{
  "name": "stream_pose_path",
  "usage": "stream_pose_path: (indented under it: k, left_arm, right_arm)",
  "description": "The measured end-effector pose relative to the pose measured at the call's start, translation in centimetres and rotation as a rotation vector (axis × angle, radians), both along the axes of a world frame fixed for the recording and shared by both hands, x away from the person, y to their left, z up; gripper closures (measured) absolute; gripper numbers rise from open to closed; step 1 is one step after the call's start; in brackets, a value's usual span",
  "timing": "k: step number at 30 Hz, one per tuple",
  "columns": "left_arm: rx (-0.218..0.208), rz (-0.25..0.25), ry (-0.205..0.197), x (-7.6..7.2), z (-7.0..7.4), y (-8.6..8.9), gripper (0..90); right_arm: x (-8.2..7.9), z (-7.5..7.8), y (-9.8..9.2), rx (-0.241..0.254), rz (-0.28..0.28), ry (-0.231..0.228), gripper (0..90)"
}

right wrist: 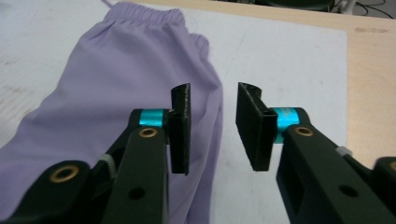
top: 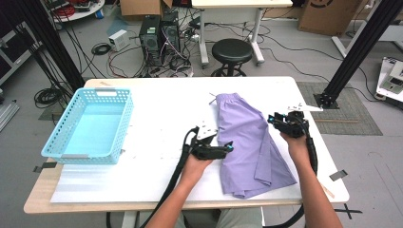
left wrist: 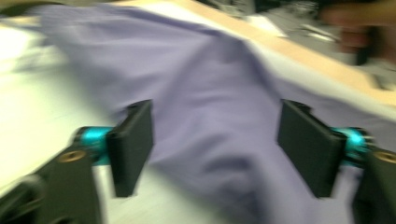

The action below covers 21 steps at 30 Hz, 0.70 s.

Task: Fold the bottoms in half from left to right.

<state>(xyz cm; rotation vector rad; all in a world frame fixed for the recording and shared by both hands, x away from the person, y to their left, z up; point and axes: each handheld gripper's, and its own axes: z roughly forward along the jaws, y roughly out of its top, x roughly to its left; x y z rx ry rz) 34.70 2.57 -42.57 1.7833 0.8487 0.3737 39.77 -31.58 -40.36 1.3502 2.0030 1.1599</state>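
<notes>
Flanking the shorts (top: 249,142) — my left gripper (top: 227,148) on their left edge, right gripper (top: 274,118) on their right, both parted, empty — waistband far, legs near.

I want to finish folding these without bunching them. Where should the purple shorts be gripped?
Grip the purple shorts at the bottom hem corners nearest the person, coming in low from each side edge. The cloth lies flat there, waistband at the far end.
</notes>
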Motion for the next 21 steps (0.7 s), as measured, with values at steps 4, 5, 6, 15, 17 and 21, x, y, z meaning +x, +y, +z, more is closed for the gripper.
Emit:
stream_pose_path:
  k: [4,5,6,15,17,21]
  left_arm:
    - [-0.015,0.035,-0.009,0.0,-0.4,3.1,24.7]
    - [-0.015,0.035,-0.009,0.0,-0.4,3.1,24.7]
    - [-0.017,0.042,-0.01,0.0,-0.4,3.8,24.7]
    - [-0.019,0.089,-0.034,-0.8,-0.8,8.1,24.7]
    - [-0.019,0.106,-0.042,-1.2,-0.9,9.3,24.6]
    - [-0.017,0.129,-0.043,-1.6,-1.1,10.6,23.0]
  right_arm:
    - [-2.3,-0.9,0.2,-0.014,0.041,0.006,64.4]
    - [-2.9,-1.1,0.3,-0.026,0.052,0.009,64.8]
    - [-3.4,-1.3,0.4,-0.033,0.062,0.012,65.4]
    - [-8.1,-2.9,2.2,-0.085,0.154,0.056,73.0]
    - [-8.7,-3.1,2.5,-0.095,0.164,0.059,73.0]
    - [-9.6,-3.2,3.1,-0.102,0.178,0.067,70.3]
